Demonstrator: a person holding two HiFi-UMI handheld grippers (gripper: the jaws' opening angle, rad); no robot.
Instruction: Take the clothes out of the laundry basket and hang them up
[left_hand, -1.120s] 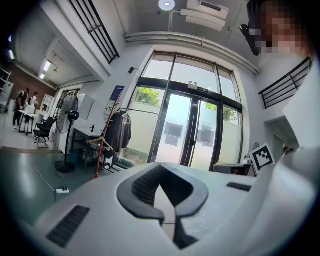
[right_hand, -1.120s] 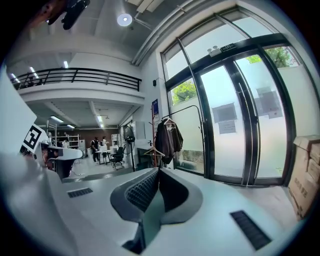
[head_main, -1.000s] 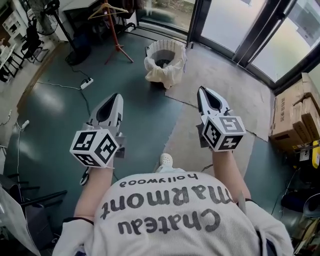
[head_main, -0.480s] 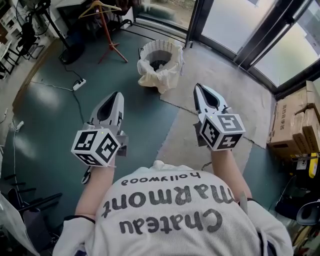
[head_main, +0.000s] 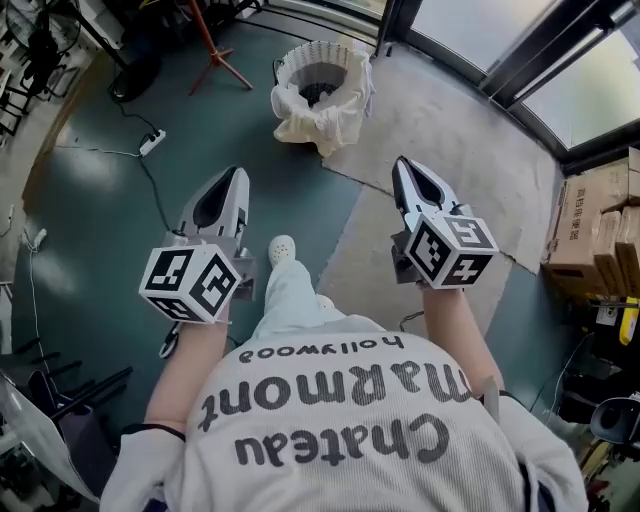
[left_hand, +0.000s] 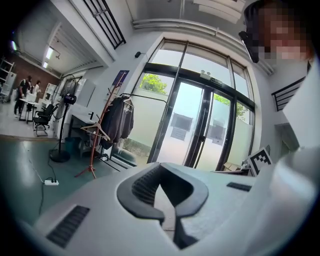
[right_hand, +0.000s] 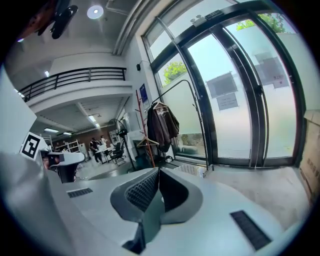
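- The left gripper (head_main: 237, 176) is held out almost level above the green floor (head_main: 100, 200); in the left gripper view its jaws are closed tip to tip and nothing is between them
- The right gripper (head_main: 402, 166) is held the same way above the grey patch of floor (head_main: 450, 120); its jaws are also pressed together and empty
- The laundry basket (head_main: 345, 52) — white, round, with a ribbed wall — stands on the floor ahead of both grippers and well apart from them, just where the green floor meets the grey patch
- A cream cloth (head_main: 305, 118) hangs over the near rim of the basket and down its outer side; something dark lies inside, but what it is cannot be told
- A red coat stand (head_main: 212, 50) stands to the left of the basket; in the left gripper view a wooden hanger (left_hand: 96, 131) hangs on it, and a dark jacket (left_hand: 118, 120) hangs on a rail behind it, near the glass doors (left_hand: 200, 130)
- The person's white shoe (head_main: 282, 250) is on the floor between the two grippers
- A power strip (head_main: 152, 143) lies on the green floor at the left, and cardboard boxes (head_main: 600, 225) stand at the right edge
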